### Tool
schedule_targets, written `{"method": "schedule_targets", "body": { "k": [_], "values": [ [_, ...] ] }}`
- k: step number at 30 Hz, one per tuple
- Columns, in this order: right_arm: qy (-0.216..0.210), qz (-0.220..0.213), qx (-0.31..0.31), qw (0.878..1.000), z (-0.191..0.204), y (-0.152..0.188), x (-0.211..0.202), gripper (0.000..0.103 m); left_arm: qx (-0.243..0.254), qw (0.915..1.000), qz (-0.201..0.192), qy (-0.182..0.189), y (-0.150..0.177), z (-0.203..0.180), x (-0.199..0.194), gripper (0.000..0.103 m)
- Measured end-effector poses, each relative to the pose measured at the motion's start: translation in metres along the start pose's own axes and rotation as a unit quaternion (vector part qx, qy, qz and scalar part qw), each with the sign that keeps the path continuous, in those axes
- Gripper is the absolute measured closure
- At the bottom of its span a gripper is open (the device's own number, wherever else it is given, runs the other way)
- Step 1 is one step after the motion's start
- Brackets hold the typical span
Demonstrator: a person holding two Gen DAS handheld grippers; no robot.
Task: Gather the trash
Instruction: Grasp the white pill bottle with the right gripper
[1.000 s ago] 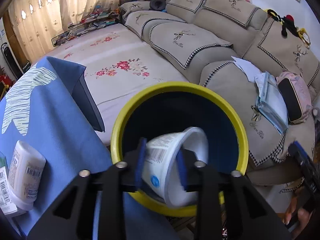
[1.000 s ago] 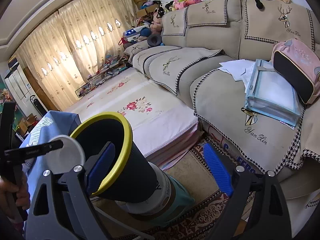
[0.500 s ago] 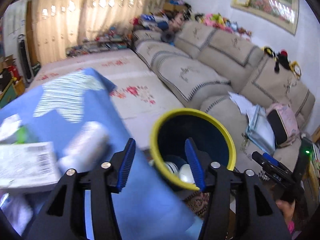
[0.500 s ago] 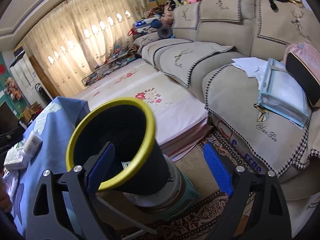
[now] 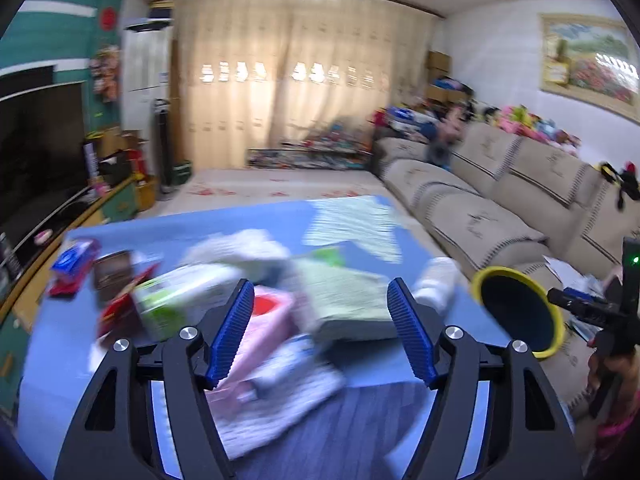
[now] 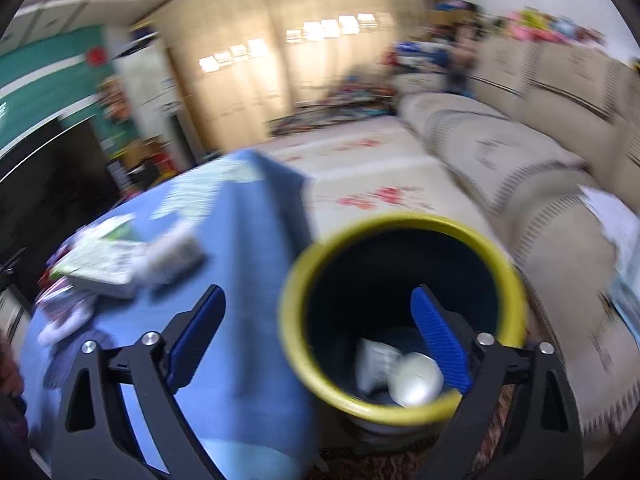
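Holding two trash items, one yellow-rimmed bin; both jaws apart.

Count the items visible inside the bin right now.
2. A round white cup lies at the bottom of the bin, toward the near side; a crumpled white wrapper lies beside it on its left. The near rim may hide more.

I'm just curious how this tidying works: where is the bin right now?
The yellow-rimmed bin stands on the floor between the blue-clothed table and the beige sofa, below the right tool.
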State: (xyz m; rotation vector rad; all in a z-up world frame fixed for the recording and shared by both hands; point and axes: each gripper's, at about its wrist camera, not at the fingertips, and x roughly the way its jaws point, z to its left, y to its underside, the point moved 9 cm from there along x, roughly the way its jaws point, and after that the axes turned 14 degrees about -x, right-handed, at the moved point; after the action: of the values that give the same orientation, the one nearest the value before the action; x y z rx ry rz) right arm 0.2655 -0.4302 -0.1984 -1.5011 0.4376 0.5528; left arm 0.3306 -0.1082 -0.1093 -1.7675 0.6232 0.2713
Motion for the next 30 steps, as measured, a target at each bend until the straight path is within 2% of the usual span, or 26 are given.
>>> {"method": "schedule_targets", "body": {
  "k": [4, 8, 10, 15, 22, 29, 30],
  "values": [
    [-0.076, 0.0, -0.082, 0.994, 0.054, -0.022, 0.025, 0.009, -0.042, 0.999, -0.015, -0.011, 0.006, 0.05, -0.008, 0.025],
    [-0.109, 0.016, -0.161, 0.981, 0.094, -0.034, 0.051, 0.007, -0.061, 0.998, -0.015, -0.008, 0.012, 0.071, -0.005, 0.023],
    [-0.111, 0.028, -0.182, 0.977, 0.101, -0.036, 0.065, 0.007, -0.058, 0.9981, -0.023, -0.002, 0.01, 0.071, -0.004, 0.017],
    [-0.124, 0.049, -0.216, 0.967, 0.122, -0.039, 0.09, 0.007, -0.046, 0.9982, -0.037, -0.001, 0.011, 0.059, -0.008, 0.012],
    [-0.135, 0.065, -0.251, 0.956, 0.136, -0.039, 0.11, 0.007, -0.068, 0.9974, -0.024, 0.003, 0.015, 0.065, -0.002, 0.012],
    [-0.144, 0.07, -0.248, 0.956, 0.138, -0.04, 0.121, 0.007, -0.068, 0.9974, -0.022, 0.005, 0.018, 0.064, 0.0, 0.012],
    [-0.146, 0.073, -0.248, 0.955, 0.138, -0.039, 0.121, 0.01, -0.068, 0.9975, -0.021, 0.005, 0.018, 0.064, 0.0, 0.012]
  ]
}}
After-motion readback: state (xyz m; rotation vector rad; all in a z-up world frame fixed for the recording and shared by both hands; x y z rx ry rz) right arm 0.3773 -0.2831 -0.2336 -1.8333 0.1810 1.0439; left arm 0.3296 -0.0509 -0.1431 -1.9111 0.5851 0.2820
